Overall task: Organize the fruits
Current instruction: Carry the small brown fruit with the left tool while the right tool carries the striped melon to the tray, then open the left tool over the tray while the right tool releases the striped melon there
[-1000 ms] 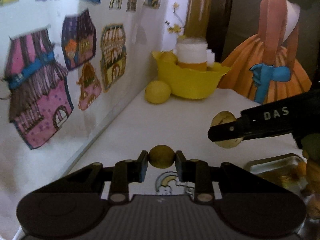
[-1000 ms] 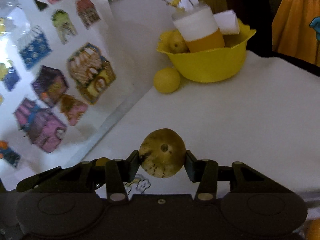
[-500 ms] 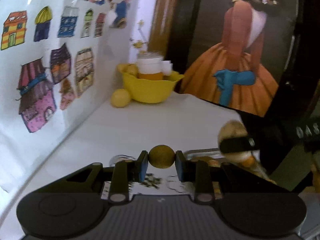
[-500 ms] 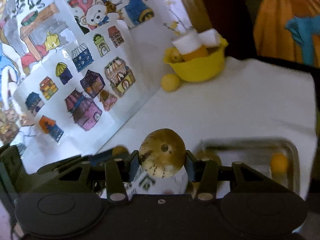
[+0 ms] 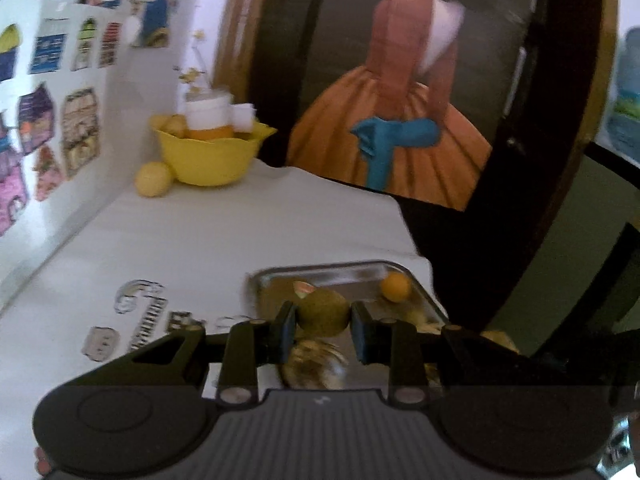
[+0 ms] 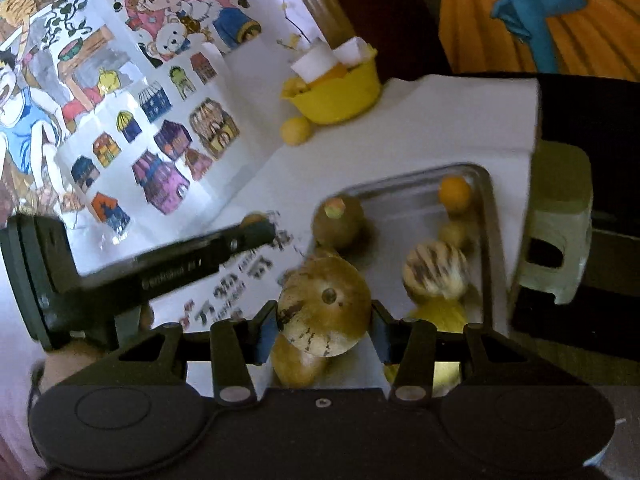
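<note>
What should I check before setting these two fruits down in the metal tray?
1. Left gripper grip: shut on the small olive-brown fruit, held between both pads. Ok.
2. Right gripper grip: shut on the larger speckled tan fruit. Ok.
3. Metal tray within view ahead of both grippers. Ok.
4. Free room in the tray: bare metal shows between the orange fruit and the brown fruit. Ok.
5. Grippers clear of each other: the left one crosses close in the right wrist view. Cannot tell.
6. Picture sharpness for aiming: both views are smeared. Not ok.
</note>
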Available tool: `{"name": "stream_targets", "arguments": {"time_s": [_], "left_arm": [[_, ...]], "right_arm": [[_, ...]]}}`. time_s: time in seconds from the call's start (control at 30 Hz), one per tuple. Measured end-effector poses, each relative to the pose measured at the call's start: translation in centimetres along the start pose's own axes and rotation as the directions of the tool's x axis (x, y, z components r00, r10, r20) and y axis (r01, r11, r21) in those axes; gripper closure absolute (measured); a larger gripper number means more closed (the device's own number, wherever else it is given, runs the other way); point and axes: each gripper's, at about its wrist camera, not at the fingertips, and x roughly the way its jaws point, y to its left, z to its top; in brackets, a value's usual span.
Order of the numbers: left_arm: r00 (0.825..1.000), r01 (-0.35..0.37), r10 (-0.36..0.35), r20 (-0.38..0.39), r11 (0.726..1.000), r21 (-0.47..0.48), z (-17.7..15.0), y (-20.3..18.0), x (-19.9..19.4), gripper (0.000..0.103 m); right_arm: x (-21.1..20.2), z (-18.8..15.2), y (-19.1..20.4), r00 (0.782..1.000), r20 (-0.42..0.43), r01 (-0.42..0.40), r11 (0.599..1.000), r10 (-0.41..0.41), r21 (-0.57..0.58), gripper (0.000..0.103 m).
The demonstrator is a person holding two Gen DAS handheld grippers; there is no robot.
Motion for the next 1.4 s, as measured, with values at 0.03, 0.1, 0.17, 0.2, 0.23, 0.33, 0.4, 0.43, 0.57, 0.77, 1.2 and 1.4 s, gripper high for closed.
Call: {"name": "stream_targets", "arguments": {"time_s": [0.03,0.1,0.17,0.2,0.23,0.33,0.4,0.43,0.57,0.77,1.2,1.4], "left_arm": [[1.000,0.008,-0.007,-0.007,1.000,0.009,-0.2,-0.4,0.2,0.071],[0.999,0.019,-0.018,-0.027,0.999,0.026,-0.7,-1.2,0.6,0.071],[0.999,0.028,-0.026,-0.044,0.999,0.042,-1.4,-1.9,0.9,0.071],[0.998,0.030,-0.028,-0.054,0.998,0.049,-1.7,-2.2,1.2,0.071],[0.998,0.033,-0.030,-0.060,0.998,0.054,-1.9,-2.5,1.4,0.071],[0.997,0.047,-0.043,-0.071,0.997,0.057,-2.4,-2.9,1.7,0.071],[0.996,0.059,-0.053,-0.074,0.995,0.077,-2.6,-3.2,1.9,0.071],[0.995,0.065,-0.057,-0.078,0.993,0.095,-2.8,-3.5,2.0,0.071],[0.991,0.089,-0.072,-0.117,0.985,0.149,-3.3,-4.4,2.8,0.071],[0.986,0.109,-0.083,-0.143,0.978,0.177,-3.7,-4.7,3.5,0.071],[0.980,0.105,-0.069,-0.187,0.976,0.191,-3.7,-4.2,4.6,0.071],[0.980,0.100,-0.061,-0.192,0.975,0.198,-3.6,-4.2,4.6,0.071]], "right_arm": [[-0.2,-0.7,-0.1,1.000,0.001,0.001,1.000,-0.001,-0.005,0.054],[-0.6,-1.9,-0.3,1.000,0.003,0.007,1.000,-0.007,-0.019,0.054],[-0.8,-2.8,-0.4,1.000,0.003,0.011,0.999,-0.011,-0.034,0.054],[-0.8,-3.3,-0.4,1.000,0.002,0.010,0.999,-0.010,-0.040,0.054],[-0.7,-3.6,-0.4,1.000,0.001,0.010,0.999,-0.010,-0.046,0.054],[-0.5,-4.4,0.0,1.000,-0.003,0.021,0.996,-0.022,-0.084,0.054],[-0.2,-4.8,0.3,0.999,-0.009,0.033,0.992,-0.035,-0.121,0.054],[0.0,-5.0,0.5,0.999,-0.015,0.041,0.989,-0.044,-0.140,0.054],[0.9,-5.5,1.1,0.996,-0.050,0.065,0.976,-0.077,-0.209,0.054],[2.1,-5.2,2.2,0.988,-0.093,0.090,0.943,-0.126,-0.320,0.054],[3.5,-4.8,2.1,0.971,-0.167,0.102,0.929,-0.171,-0.356,0.054],[3.8,-5.5,1.7,0.970,-0.163,0.113,0.927,-0.181,-0.358,0.053]]}}
